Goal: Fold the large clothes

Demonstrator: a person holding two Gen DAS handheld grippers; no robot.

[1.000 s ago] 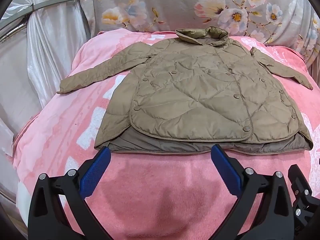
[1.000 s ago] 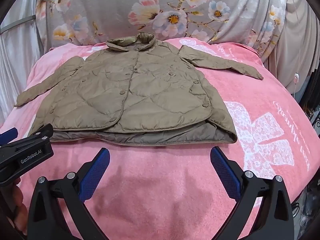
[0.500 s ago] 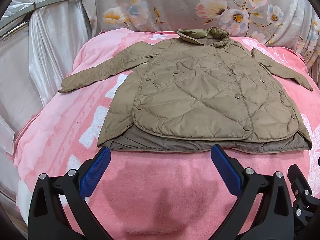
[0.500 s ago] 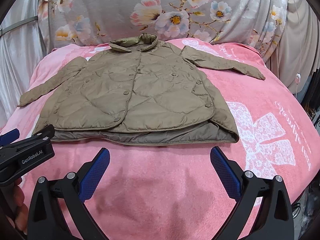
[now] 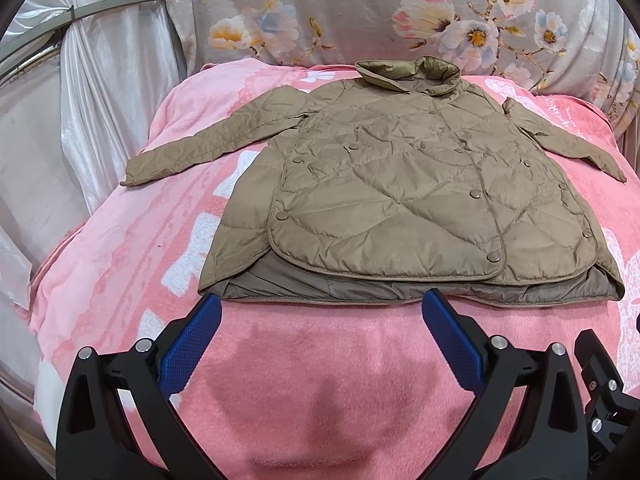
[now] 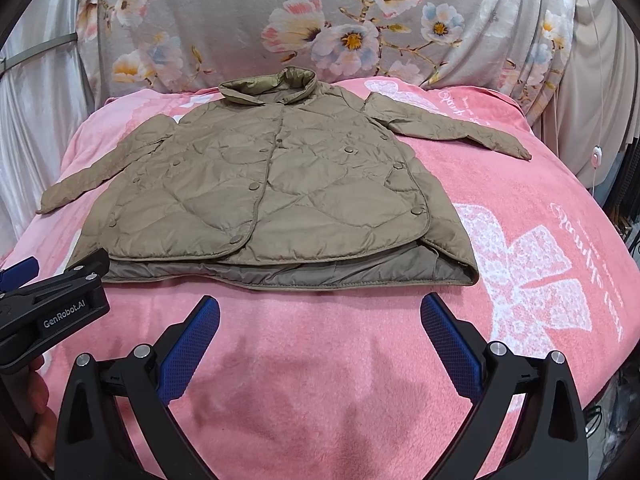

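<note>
Jacket (image 5: 404, 184) is lying flat, buttoned, sleeves spread, on the pink blanket (image 5: 304, 360). Left gripper (image 5: 320, 312) and right gripper (image 6: 320, 312) are hovering near the hem, fingers spread wide, holding nothing. Folding well likely means pinching each sleeve first and drawing it inward evenly.

Bright, sharp; edges perhaps fisheye-warped
</note>
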